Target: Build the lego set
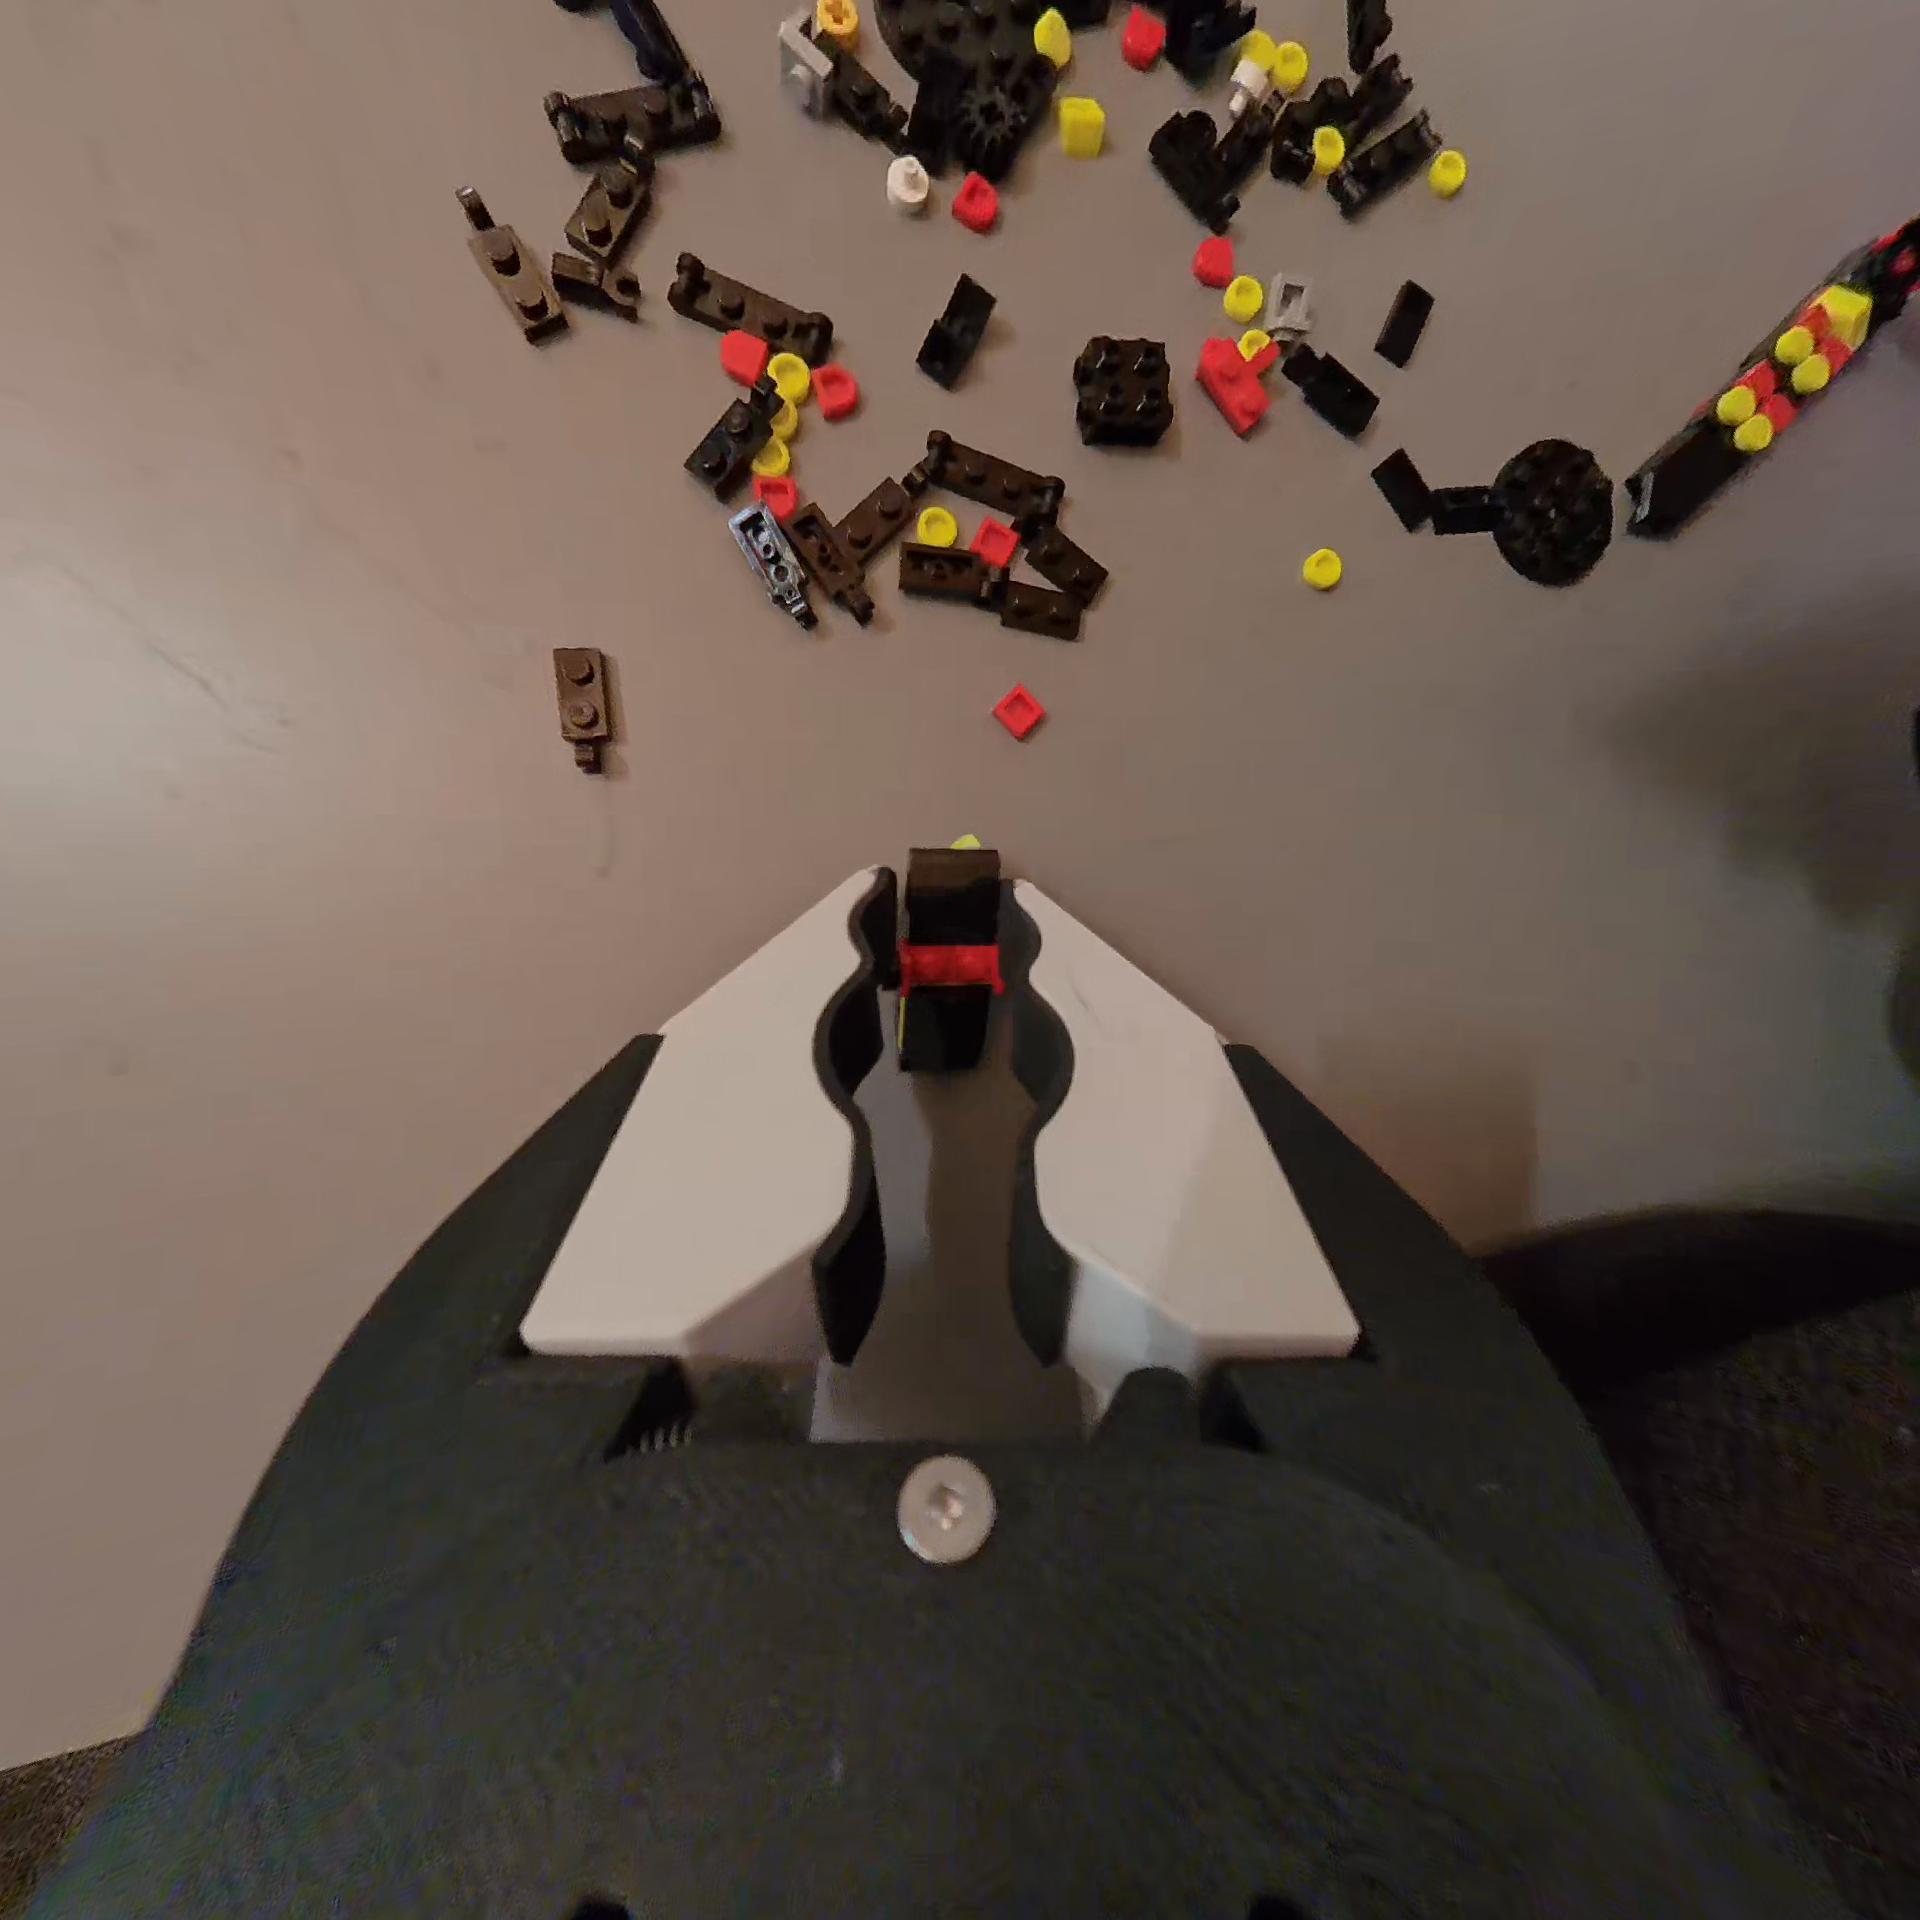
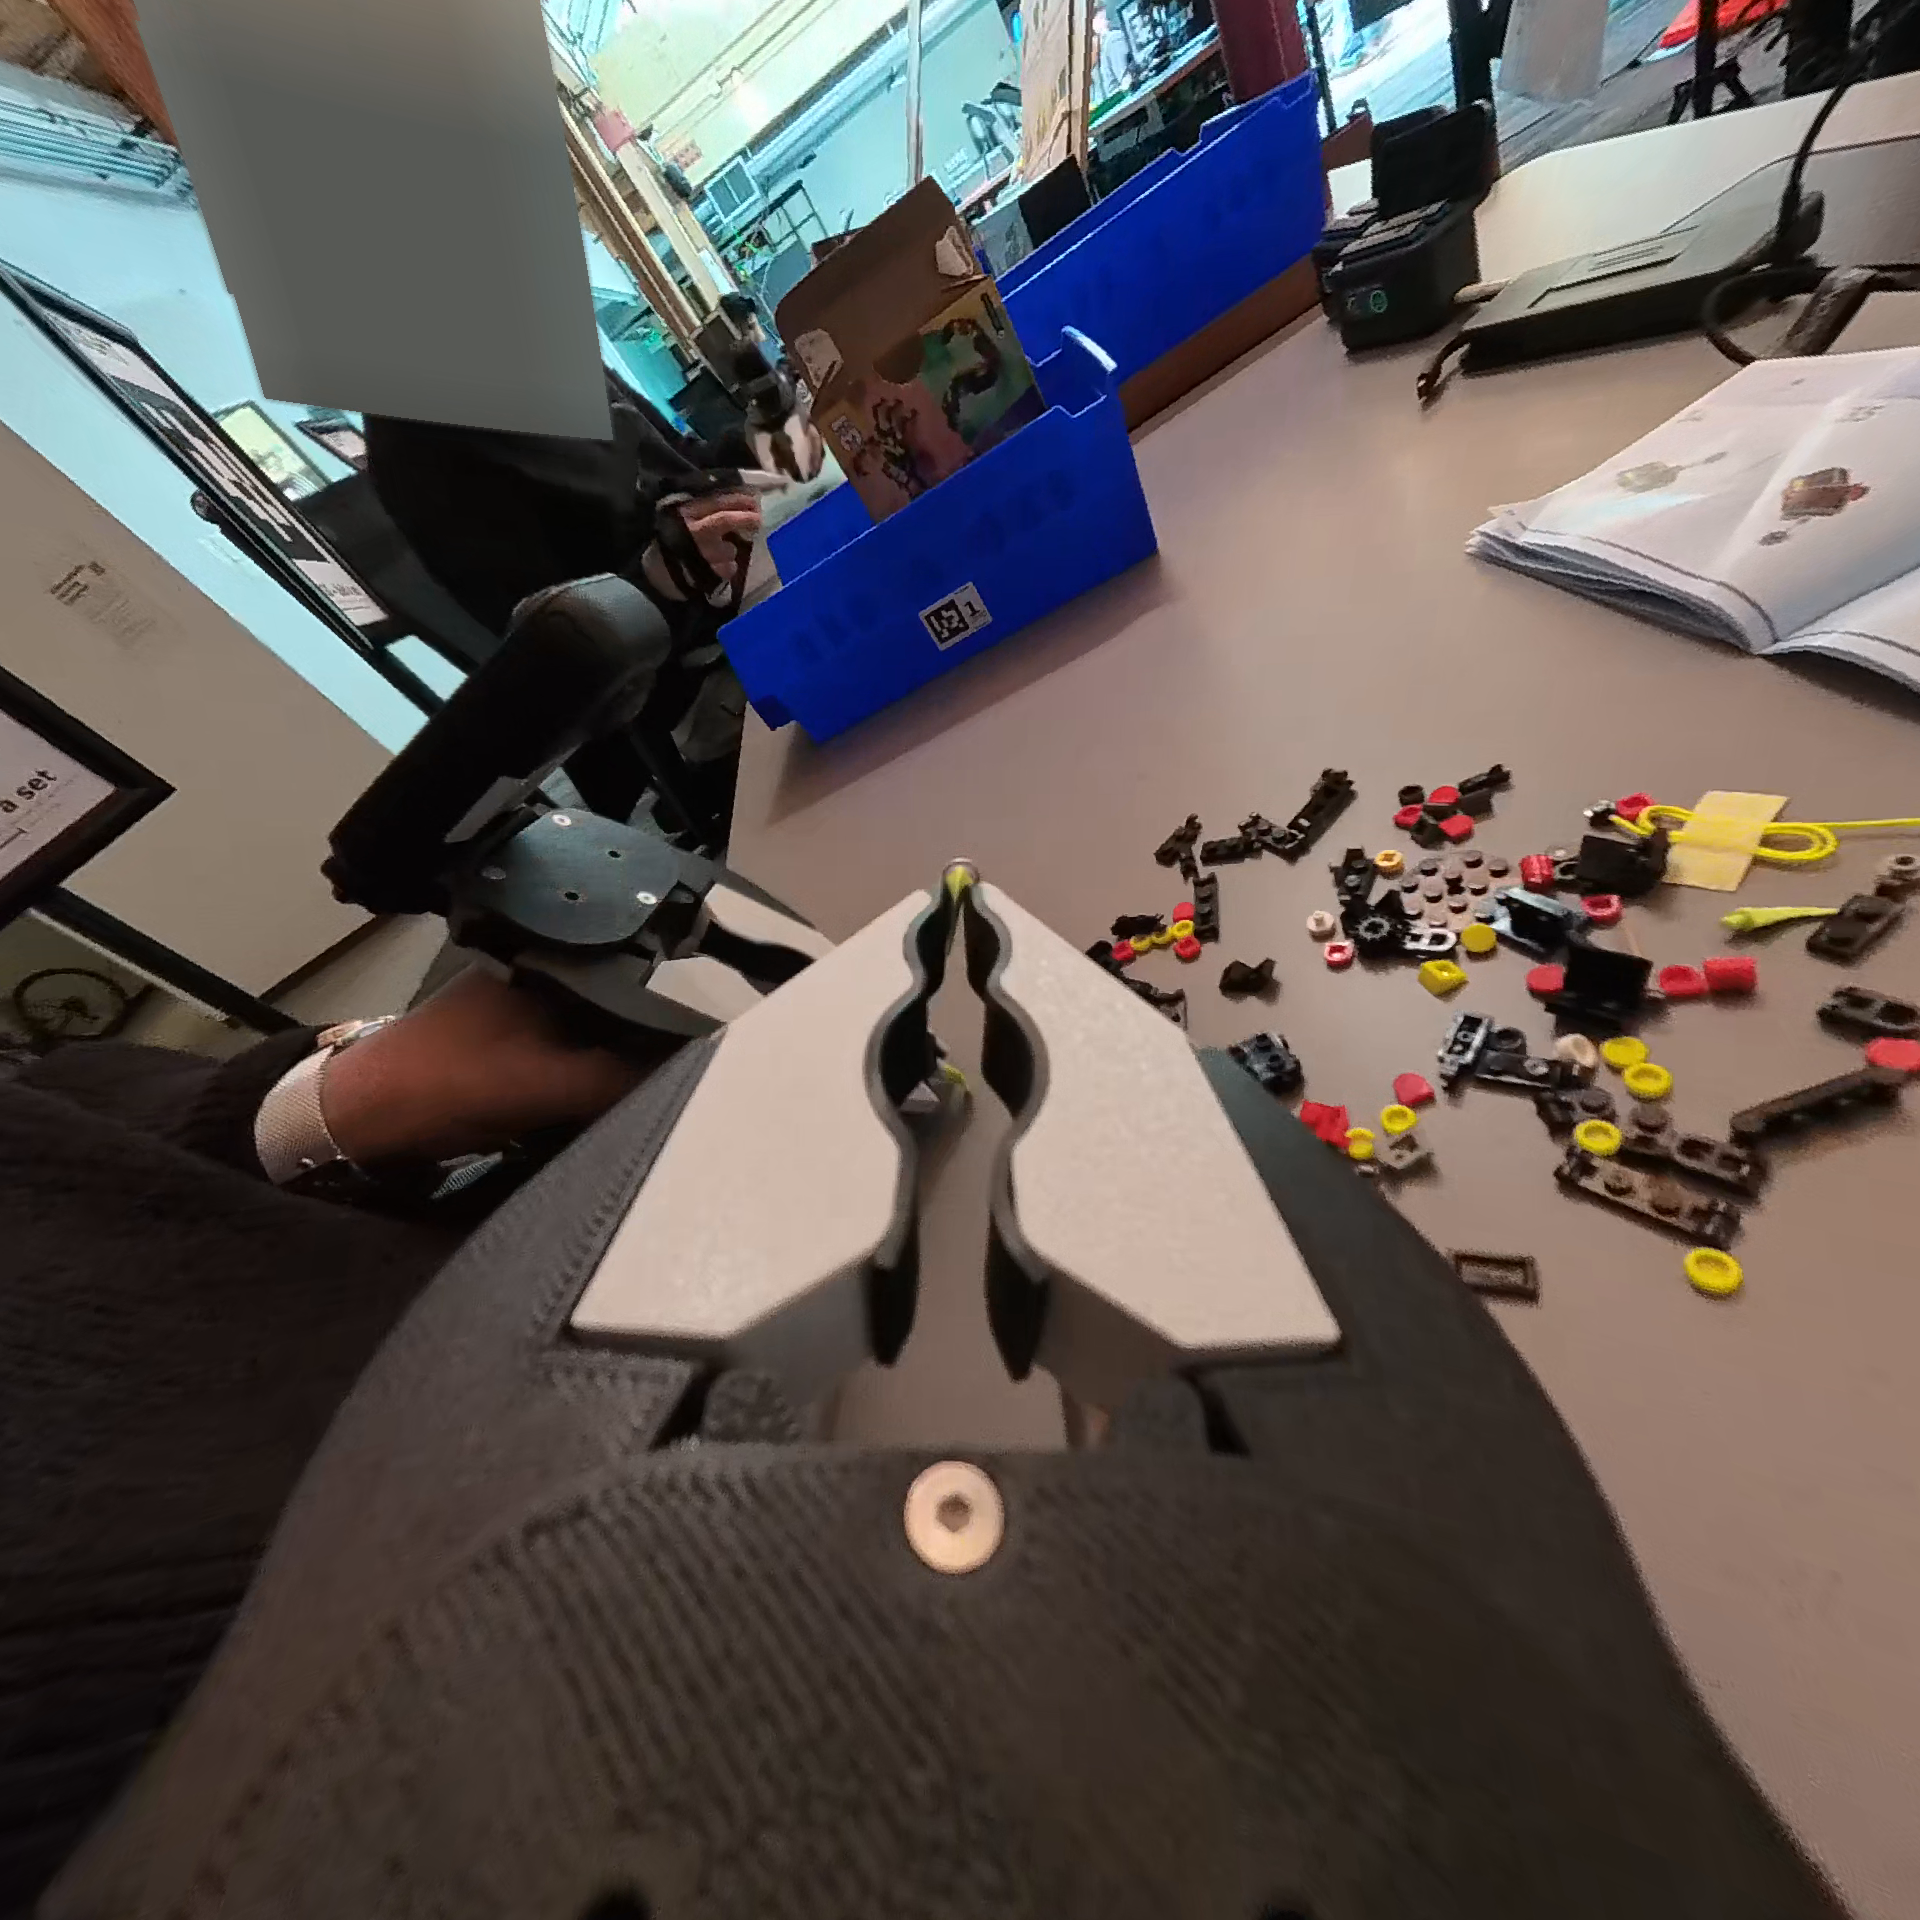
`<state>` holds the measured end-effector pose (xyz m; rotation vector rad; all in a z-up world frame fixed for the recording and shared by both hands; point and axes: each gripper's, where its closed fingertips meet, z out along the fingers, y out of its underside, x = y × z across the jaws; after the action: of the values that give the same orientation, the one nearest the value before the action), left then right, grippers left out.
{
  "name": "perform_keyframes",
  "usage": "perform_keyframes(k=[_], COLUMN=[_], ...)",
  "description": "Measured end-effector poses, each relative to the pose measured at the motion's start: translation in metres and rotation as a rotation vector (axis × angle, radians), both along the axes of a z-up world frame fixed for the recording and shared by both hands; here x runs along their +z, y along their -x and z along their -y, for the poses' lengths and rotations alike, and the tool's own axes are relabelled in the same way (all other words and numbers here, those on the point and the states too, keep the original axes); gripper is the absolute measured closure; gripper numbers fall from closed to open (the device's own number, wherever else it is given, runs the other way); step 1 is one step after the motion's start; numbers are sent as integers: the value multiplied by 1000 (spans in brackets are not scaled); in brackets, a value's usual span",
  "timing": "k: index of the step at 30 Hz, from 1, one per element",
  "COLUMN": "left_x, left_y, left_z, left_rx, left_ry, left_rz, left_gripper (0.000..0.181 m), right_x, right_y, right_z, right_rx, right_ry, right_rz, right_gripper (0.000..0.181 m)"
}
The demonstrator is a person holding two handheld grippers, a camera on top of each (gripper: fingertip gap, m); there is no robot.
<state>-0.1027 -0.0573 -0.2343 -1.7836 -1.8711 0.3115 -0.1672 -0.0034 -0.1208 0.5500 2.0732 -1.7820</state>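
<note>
Pinching a small black-and-red lego assembly (image 1: 945, 961) above the table (image 1: 312, 727), the left gripper (image 1: 948, 883) is hovering near the loose pieces (image 1: 935, 343). Right gripper (image 2: 958, 894) is clenching a thin yellow-green piece (image 2: 956, 881) beside the scattered bricks (image 2: 1558, 997).

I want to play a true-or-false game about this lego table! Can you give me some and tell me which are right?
1. The left claw grips a black lego stack with a red band. True.
2. The right claw is wide open and empty. False: it is shut on a thin yellow-green piece.
3. The bin on the table is green. False: it is blue.
4. A booklet lies open on the table. True.
5. All loose pieces are black. False: red and yellow ones lie there too, like the red tile.
</note>
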Motion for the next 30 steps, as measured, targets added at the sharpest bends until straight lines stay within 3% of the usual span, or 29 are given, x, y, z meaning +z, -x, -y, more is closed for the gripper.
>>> perform_keyframes(k=[1, 5, 9, 11, 13, 17, 20, 25, 30], left_x=[1, 8, 39, 66, 100, 142, 146, 132, 128], left_y=[0, 1, 13, 14, 2, -18, -24, -35, -36], left_z=[0, 0, -13, -35, -59, -56, -46, -55, -61], left_rx=[2, -17, -147, -281, -440, -574, -642, -783, -800], left_ry=[4, 11, -53, -235, -530, -1063, -1280, -1349, -1358], left_rz=[-1, -36, -205, -338, -454, -534, -516, -417, -363], left_gripper=[167, 167, 166, 166, 167, 168, 169, 169, 169], right_x=[1, 1, 1, 7, 13, 35, 40, 28, 12], right_y=[0, 3, 5, 5, -1, -31, -52, -77, -88], right_z=[1, 4, 2, -1, -5, -14, -17, -4, 2], right_rx=[6, 16, 28, 54, 127, 340, 422, 406, 418], right_ry=[6, 25, 29, 61, 95, 239, 270, 209, 113], right_rz=[8, 45, 51, 54, 52, 142, 205, 206, 169], right_gripper=[180, 181, 181, 181, 181, 181, 181, 181, 181])
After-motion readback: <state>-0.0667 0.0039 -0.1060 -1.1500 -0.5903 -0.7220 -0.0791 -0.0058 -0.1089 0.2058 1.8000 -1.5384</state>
